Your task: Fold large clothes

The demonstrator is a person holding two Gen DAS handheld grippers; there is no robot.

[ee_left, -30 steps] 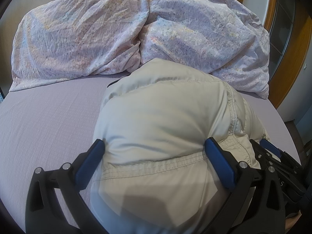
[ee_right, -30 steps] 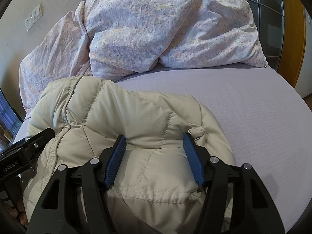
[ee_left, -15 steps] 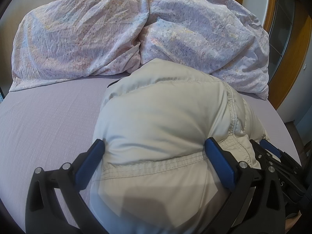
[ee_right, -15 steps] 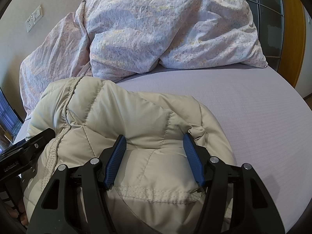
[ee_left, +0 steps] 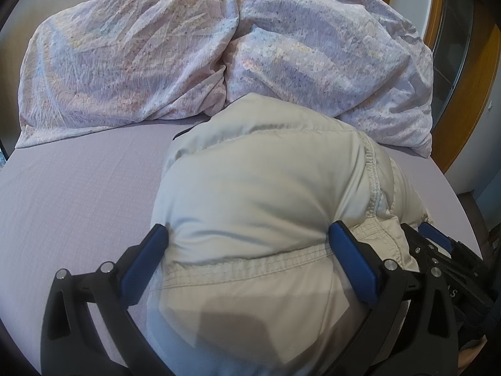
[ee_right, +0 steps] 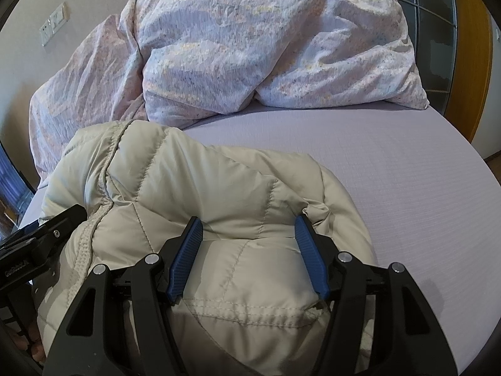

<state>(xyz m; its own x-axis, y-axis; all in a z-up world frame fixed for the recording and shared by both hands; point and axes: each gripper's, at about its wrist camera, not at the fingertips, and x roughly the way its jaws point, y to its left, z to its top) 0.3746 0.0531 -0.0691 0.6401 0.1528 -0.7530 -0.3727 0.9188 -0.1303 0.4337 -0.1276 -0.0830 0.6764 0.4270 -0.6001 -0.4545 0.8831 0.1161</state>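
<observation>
A beige puffer jacket (ee_left: 260,188) lies bunched on the lilac bed sheet (ee_left: 78,194). My left gripper (ee_left: 249,235) has its blue-padded jaws on either side of a thick fold near the jacket's stitched hem, pressing into it. The jacket also shows in the right wrist view (ee_right: 200,194), where my right gripper (ee_right: 249,225) squeezes another thick fold between its blue pads. The two grippers sit side by side; the right one shows at the left view's right edge (ee_left: 444,250), the left one at the right view's left edge (ee_right: 37,241).
A crumpled floral duvet (ee_left: 188,53) is heaped at the back of the bed, also seen from the right wrist (ee_right: 250,47). Wooden door frame (ee_left: 469,100) stands at right. Wall sockets (ee_right: 53,28) are on the left wall.
</observation>
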